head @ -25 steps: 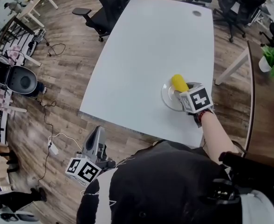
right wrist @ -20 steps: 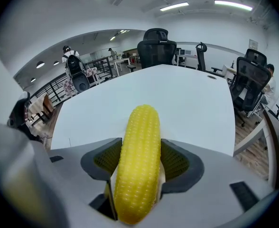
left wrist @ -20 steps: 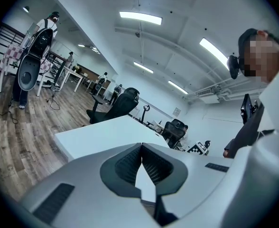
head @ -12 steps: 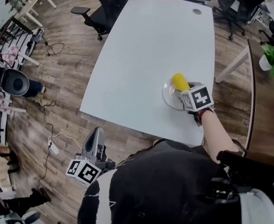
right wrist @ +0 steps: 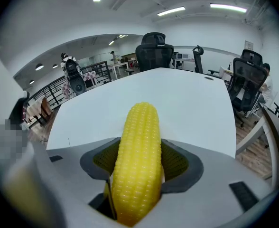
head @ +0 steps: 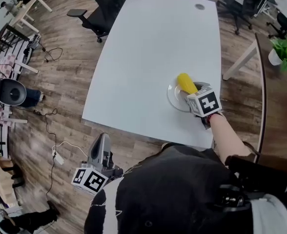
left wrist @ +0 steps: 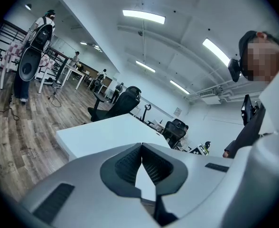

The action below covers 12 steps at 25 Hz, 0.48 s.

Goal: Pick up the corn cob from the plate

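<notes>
The right gripper (head: pixel 190 90) has its jaws clamped on the corn cob (head: pixel 184 82), which sits over the white plate (head: pixel 172 99) towards its one o'clock rim. It may still be touching the plate. A steady, level lift would serve best. The plate holds nothing else. The left gripper (head: pixel 103 140), at seven o'clock, is closed and empty.

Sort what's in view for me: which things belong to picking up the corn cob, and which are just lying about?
In the job: corn cob, held in the right gripper; plate; table.
Lying about: left gripper, shut and empty, off the table; office chair; potted plant; floor cable.
</notes>
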### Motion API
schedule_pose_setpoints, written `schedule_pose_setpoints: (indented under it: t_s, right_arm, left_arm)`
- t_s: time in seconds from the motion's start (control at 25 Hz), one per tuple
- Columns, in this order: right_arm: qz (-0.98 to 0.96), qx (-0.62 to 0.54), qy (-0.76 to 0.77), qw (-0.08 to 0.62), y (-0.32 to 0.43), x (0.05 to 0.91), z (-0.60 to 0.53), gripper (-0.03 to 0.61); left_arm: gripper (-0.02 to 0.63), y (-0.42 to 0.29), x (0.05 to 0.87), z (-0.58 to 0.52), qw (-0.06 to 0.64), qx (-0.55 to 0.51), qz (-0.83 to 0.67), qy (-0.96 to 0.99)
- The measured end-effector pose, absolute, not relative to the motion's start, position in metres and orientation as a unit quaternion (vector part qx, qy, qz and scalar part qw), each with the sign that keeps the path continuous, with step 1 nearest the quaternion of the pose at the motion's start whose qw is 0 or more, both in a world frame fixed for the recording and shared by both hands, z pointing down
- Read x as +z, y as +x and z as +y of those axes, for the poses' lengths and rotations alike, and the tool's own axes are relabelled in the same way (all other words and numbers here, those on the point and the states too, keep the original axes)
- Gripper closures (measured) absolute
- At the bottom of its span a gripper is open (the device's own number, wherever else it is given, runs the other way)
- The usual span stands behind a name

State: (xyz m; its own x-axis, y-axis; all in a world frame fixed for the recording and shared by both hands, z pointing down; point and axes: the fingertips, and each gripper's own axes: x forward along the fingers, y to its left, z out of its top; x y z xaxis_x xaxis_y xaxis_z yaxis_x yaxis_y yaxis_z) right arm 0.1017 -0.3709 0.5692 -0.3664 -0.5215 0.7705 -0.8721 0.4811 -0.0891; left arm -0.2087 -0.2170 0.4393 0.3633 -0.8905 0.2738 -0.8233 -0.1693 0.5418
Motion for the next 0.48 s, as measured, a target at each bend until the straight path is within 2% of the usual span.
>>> schedule_pose_setpoints:
  t_s: [0.48]
  right_arm:
    - [-0.805,0.201,0.444,0.338,0.102,0.562,-0.368,0.319]
  left_arm:
    - [0.601,-0.194,0.443,-0.208,0.324,-0.054,-0.557,0.763]
